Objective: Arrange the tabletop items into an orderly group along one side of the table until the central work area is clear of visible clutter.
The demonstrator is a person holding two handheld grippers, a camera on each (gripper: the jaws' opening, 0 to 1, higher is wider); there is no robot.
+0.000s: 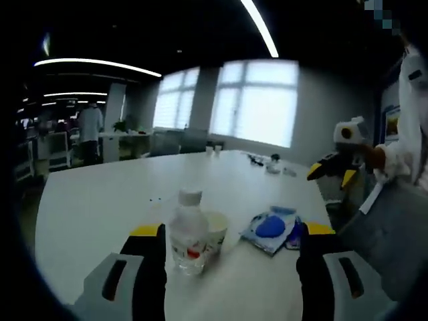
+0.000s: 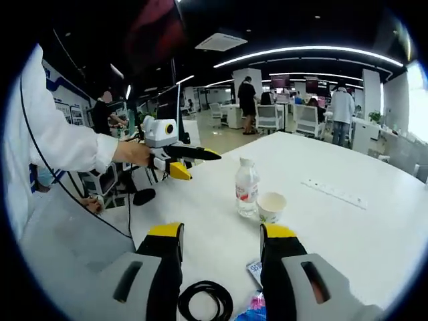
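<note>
Two grippers: both yellow-tipped and held above the white tabletop, neither gripping anything.
Left gripper: jaws spread wide at the bottom of the left gripper view, with nothing between them; it also appears at upper left of the right gripper view, held in a hand, jaws parted there too.
Right gripper: jaws well apart at the bottom of the right gripper view, empty; seen again at far right of the left gripper view.
Nearest items: a black coiled cable and a blue plastic packet lie low in frame, just beside the right gripper's jaws.
Middle items: a clear plastic bottle with a white cap stands upright, touching or just beside a white paper cup, both central on the table.
Far items: small clutter near the table's far edge, too small to identify.
Step in hand, judged: approach the bottle.
Advice: close around the bottle's body, low and square, keeping clear of the cup so it does not tip.
</note>
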